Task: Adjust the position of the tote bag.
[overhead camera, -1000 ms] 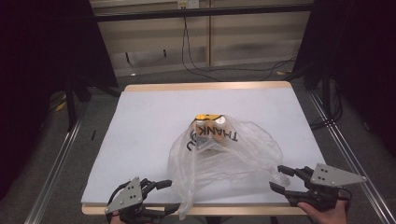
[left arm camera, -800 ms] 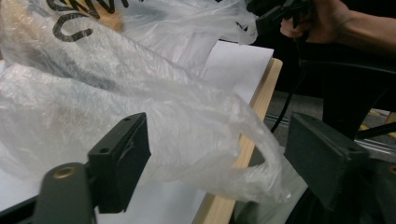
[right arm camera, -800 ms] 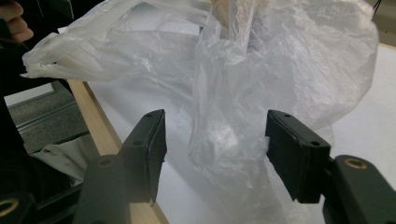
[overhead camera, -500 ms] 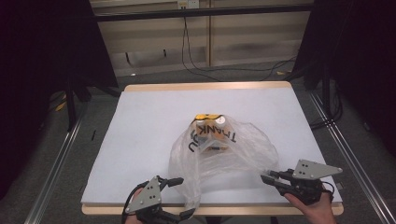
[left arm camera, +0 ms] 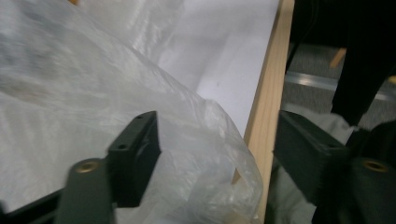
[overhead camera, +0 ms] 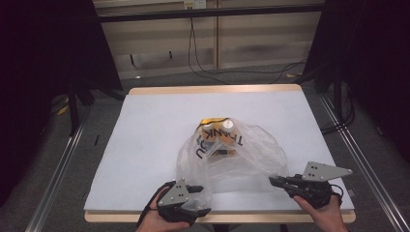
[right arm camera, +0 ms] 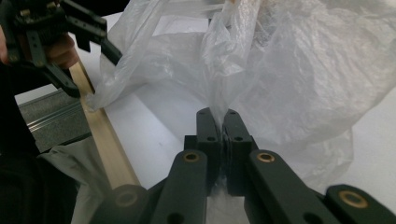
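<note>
Bag (overhead camera: 241, 154) edge (table (overhead camera: 145, 145) rim beside)

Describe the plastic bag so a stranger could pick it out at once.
On the white table with the wooden edge, look near the front middle. There lies a crumpled clear plastic bag with dark lettering, and something yellow inside. It is the one see-through thing on the table, with a black gripper at each front corner.

Lab-type recording station, not home. Evidence: white-topped table with pale wooden edge (overhead camera: 217, 90) at centre; black curtains (overhead camera: 43, 72) at 9 and 3 o'clock; pale panelled wall (overhead camera: 251, 38) at 12 o'clock, black cables (overhead camera: 203, 58) hanging down it; grey carpet floor (overhead camera: 111, 125); aluminium floor rails (overhead camera: 58, 169) flanking table.
</note>
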